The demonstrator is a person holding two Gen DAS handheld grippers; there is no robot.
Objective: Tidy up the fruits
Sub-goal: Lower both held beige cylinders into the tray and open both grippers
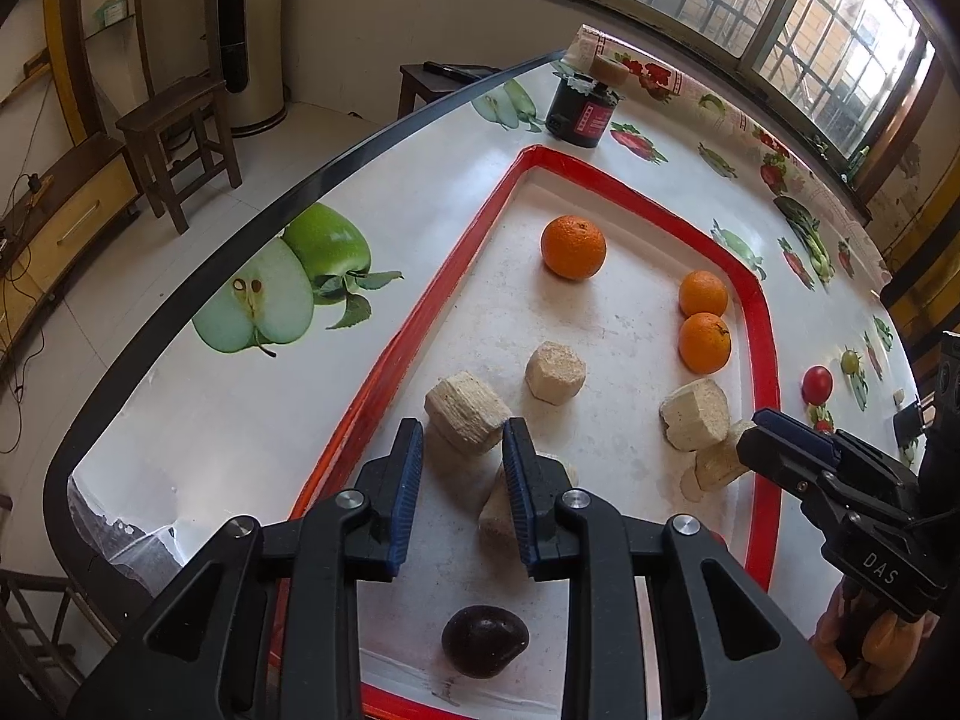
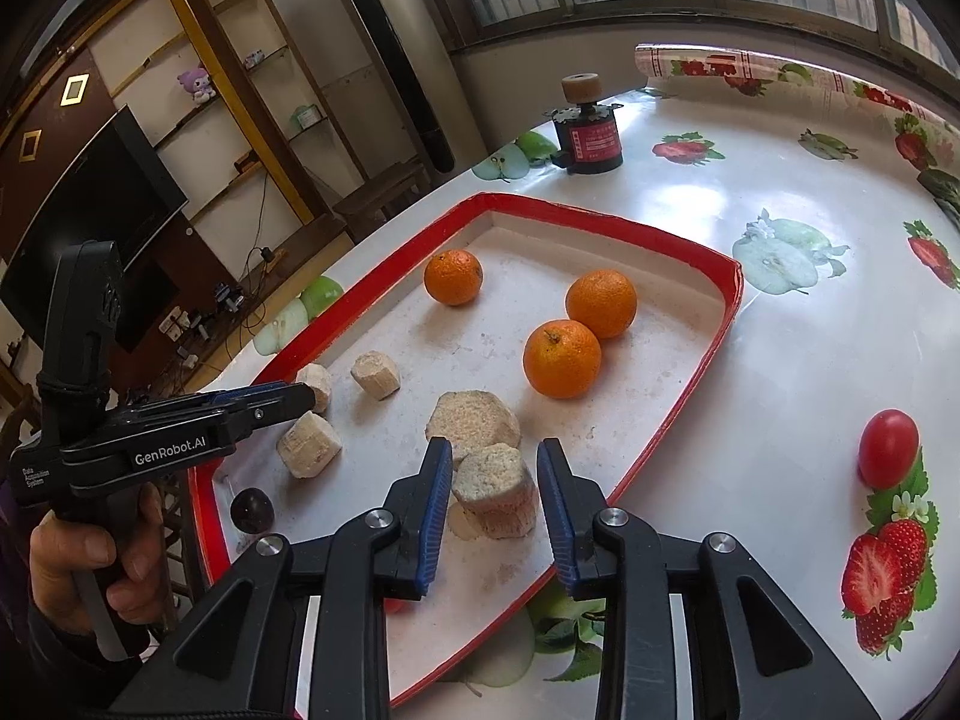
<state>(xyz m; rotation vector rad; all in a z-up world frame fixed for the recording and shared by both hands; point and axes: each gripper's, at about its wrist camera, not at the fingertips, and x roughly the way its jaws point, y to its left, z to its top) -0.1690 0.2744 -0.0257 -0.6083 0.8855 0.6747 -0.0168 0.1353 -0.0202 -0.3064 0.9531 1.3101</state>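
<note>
A red-rimmed white tray point(image 1: 762, 324) point(image 2: 729, 300) holds three oranges point(image 1: 573, 247) point(image 2: 561, 359), several beige fibrous chunks point(image 1: 555, 372) point(image 2: 473, 420) and a dark plum point(image 1: 485, 641) point(image 2: 252, 510). My left gripper point(image 1: 461, 441) is open above the tray, its fingers on either side of a beige chunk point(image 1: 465, 411). My right gripper point(image 2: 495, 462) is open around another beige chunk point(image 2: 497, 489); it also shows in the left wrist view point(image 1: 780, 438). A red tomato point(image 2: 888, 449) point(image 1: 816, 385) lies on the tablecloth outside the tray.
The table wears a white fruit-print cloth point(image 1: 252, 300). A black-and-red can point(image 1: 581, 114) point(image 2: 591, 144) with a beige piece on top stands beyond the tray. A stool point(image 1: 174, 138) and the floor lie past the table's left edge. Windows run along the back.
</note>
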